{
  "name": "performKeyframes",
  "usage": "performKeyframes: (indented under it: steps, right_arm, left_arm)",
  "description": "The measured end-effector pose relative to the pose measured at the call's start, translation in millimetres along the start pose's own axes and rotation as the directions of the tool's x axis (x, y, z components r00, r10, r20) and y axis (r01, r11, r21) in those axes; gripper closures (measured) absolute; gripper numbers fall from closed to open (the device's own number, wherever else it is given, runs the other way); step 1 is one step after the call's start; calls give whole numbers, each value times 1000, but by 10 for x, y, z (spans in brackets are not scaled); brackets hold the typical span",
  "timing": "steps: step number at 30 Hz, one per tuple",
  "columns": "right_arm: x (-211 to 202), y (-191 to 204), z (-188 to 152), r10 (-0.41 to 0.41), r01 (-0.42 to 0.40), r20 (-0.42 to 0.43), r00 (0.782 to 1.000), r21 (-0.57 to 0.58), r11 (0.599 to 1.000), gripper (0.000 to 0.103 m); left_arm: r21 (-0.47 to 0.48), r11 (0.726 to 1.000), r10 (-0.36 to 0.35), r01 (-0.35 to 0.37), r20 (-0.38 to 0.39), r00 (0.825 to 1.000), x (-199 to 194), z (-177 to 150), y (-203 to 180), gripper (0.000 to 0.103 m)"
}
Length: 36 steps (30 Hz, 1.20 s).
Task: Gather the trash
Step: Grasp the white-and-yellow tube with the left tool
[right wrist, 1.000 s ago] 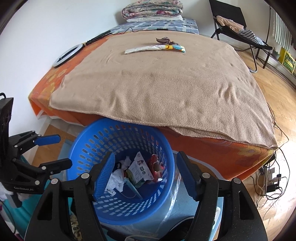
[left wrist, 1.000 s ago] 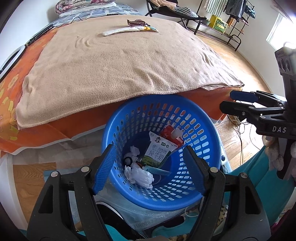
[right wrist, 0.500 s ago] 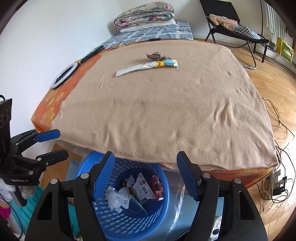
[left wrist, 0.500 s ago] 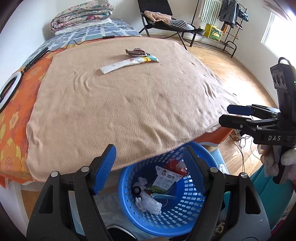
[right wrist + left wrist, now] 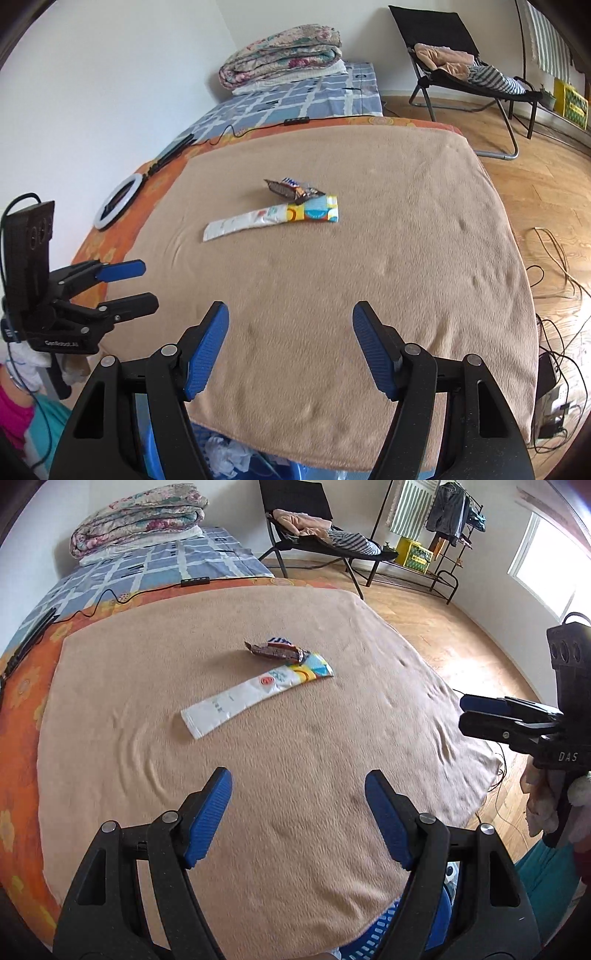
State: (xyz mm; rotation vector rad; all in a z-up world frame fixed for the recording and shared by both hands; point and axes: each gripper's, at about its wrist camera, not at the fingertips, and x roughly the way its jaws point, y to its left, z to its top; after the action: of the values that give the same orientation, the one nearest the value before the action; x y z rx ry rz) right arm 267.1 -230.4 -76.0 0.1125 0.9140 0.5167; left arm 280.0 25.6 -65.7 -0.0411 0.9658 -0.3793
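1. A tan blanket (image 5: 295, 775) with a soft, napped fleece surface covers the bed; low ripples and small puckers run across it, and an orange flowered sheet (image 5: 22, 686) shows along its edge.
2. Two pieces of trash lie near the middle of the blanket. The long wrapper (image 5: 255, 690) is a flat, glossy strip, white at one end and printed yellow and light blue at the other. The crumpled wrapper (image 5: 277, 650) is brown and foil-like, creased and bunched, and touches the printed end of the long one.
3. The left gripper (image 5: 298, 812) hangs over the near part of the blanket, its jaws wide apart with nothing between them; the blue ribbed pads (image 5: 207, 819) sit on black plastic arms. Both wrappers lie well beyond its tips.
4. The right gripper (image 5: 290, 345) is built the same way, its jaws likewise spread and empty above the blanket.
5. The blue basket (image 5: 221, 458), a plastic one with a slotted wall, is mostly hidden under the blanket's near edge and behind the gripper arms. The right wrist view shows crumpled white paper (image 5: 225, 454) inside it; the left wrist view gives only a sliver of perforated rim.
6. Only the right wrist view shows a white ring light (image 5: 118, 201) lying on the orange sheet. Only the left wrist view shows a clothes rack (image 5: 450, 520) and a window at the right edge.
7. Both views show a folded floral quilt (image 5: 136, 517) and a black folding chair (image 5: 454, 48) with clothes on it; small print on the long wrapper is unreadable.
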Motion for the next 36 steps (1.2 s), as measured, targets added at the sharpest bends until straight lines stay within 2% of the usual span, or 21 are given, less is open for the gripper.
performKeyframes:
  steps: [2, 9, 12, 17, 19, 21, 23, 25, 28, 31, 35, 36]
  right_arm:
    - [50, -98, 132, 23, -24, 16, 1000, 34, 999, 34]
    - [237, -373, 382, 50, -53, 27, 998, 117, 992, 34]
    - [310, -469, 416, 72, -74, 18, 997, 154, 985, 34]
    - [397, -513, 475, 69, -70, 10, 998, 164, 984, 34]
    - [424, -519, 503, 67, -68, 12, 998, 167, 984, 34]
    - [452, -522, 520, 69, -70, 10, 998, 170, 983, 34]
    - [471, -522, 534, 69, -69, 7, 998, 171, 983, 34]
    - [495, -523, 546, 70, -70, 4, 998, 178, 982, 34]
    - [510, -530, 574, 85, -87, 15, 996, 198, 976, 34]
    - [532, -540, 634, 87, -91, 27, 996, 212, 973, 34]
    - [526, -576, 703, 96, -105, 52, 994, 241, 965, 34]
    - [523, -581, 716, 96, -107, 58, 994, 243, 964, 34]
  left_arm:
    - [-14, 1000, -23, 23, -6, 1000, 167, 183, 119, 26]
    - [-22, 999, -28, 27, -42, 999, 785, 645, 422, 26]
    - [-52, 998, -47, 43, -68, 997, 1025, 749, 547, 26]
    - [-134, 982, -146, 131, -113, 983, 1272, 817, 703, 26]
    - [-127, 980, -170, 153, -136, 976, 1334, 804, 671, 26]
    - [-87, 985, -162, 151, -150, 975, 1359, 773, 590, 27]
    - [-49, 986, -164, 158, -162, 973, 1356, 729, 488, 31]
    - [-13, 986, -164, 164, -175, 971, 1347, 679, 379, 45]
    - [28, 983, -173, 182, -194, 966, 1345, 600, 221, 59]
    - [102, 988, -95, 115, -182, 979, 1344, 539, 68, 67]
    - [106, 990, -74, 93, -174, 982, 1281, 435, -5, 74]
    - [113, 989, -73, 93, -171, 983, 1246, 379, -24, 81]
